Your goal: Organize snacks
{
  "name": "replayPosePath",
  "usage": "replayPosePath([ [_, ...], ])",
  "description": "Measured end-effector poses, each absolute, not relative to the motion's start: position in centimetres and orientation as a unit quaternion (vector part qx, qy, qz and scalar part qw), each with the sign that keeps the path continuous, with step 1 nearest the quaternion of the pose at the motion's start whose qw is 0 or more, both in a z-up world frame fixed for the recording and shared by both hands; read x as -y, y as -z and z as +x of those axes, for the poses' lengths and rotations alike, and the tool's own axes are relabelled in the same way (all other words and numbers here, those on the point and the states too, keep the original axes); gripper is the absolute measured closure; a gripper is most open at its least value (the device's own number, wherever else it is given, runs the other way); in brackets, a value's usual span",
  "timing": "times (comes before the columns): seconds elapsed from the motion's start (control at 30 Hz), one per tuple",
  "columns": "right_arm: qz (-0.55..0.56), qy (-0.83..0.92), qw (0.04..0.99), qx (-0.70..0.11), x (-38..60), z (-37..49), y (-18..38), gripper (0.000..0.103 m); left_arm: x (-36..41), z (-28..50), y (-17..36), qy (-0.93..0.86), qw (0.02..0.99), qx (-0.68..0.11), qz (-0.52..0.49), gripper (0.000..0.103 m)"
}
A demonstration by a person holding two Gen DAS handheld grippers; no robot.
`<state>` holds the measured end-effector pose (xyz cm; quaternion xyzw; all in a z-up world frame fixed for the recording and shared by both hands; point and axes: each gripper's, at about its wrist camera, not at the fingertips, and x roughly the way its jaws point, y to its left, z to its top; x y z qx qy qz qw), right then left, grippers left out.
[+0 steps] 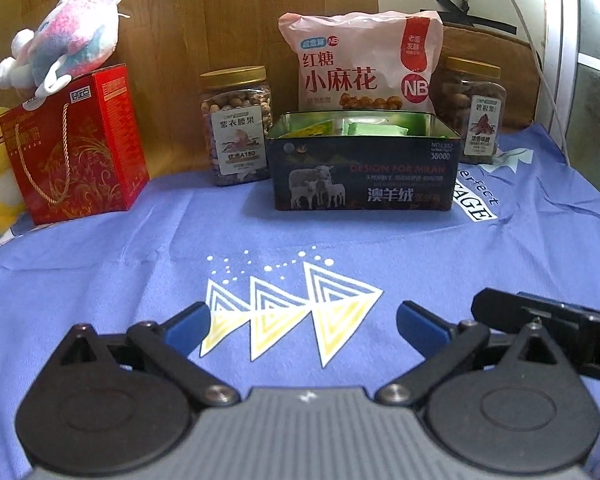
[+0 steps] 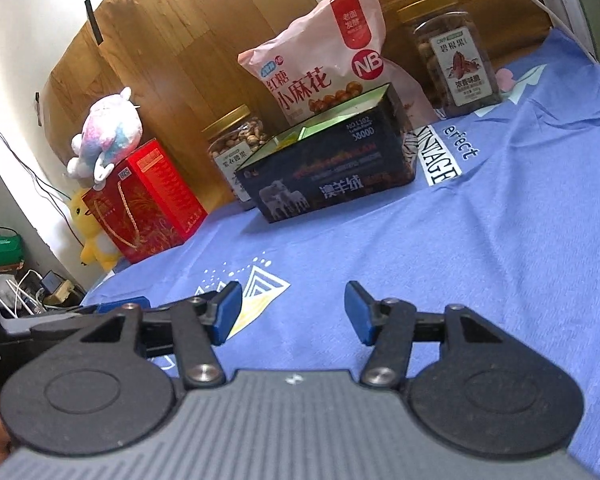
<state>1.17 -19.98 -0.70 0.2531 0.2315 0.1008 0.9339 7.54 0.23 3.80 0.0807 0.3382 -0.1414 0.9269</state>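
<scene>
While the dark rectangular open tin (image 1: 360, 172) sits at the cloth's far edge holding small packets, both grippers hover empty: left gripper (image 1: 303, 322) wide, right gripper (image 2: 293, 312) half-spread. Seemingly between picks; next needs a snack chosen.

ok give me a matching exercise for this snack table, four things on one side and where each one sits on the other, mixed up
Things:
1. plush toy
2. pink snack bag
3. green packets
4. red gift box

Places:
A. inside the open dark tin
B. on the blue cloth, at the left end of the row
C. on top of the red gift box
D. upright behind the dark tin, between the two nut jars

Pairs: 1-C, 2-D, 3-A, 4-B
</scene>
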Motion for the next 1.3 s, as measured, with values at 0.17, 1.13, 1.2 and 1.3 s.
replayPosePath([
  [0.17, 0.260, -0.091, 0.934, -0.229, 20.1, 0.8, 0.7, 0.040, 0.1, 7.3, -3.6, 0.142, 0.925, -0.342, 0.086, 0.000],
  [1.13, 0.273, -0.026, 0.939, -0.207, 21.2, -0.6, 1.2, 0.013, 2.4, 5.8, -2.7, 0.136, 0.918, -0.345, 0.136, 0.000],
  [1.2, 0.276, -0.026, 0.938, -0.206, 21.3, -0.6, 1.3, 0.013, 2.5, 5.8, -2.7, 0.134, 0.919, -0.343, 0.138, 0.000],
  [1.3, 0.281, -0.025, 0.937, -0.207, 21.5, -0.5, 1.4, 0.013, 2.7, 5.6, -2.6, 0.129, 0.921, -0.338, 0.144, 0.000],
])
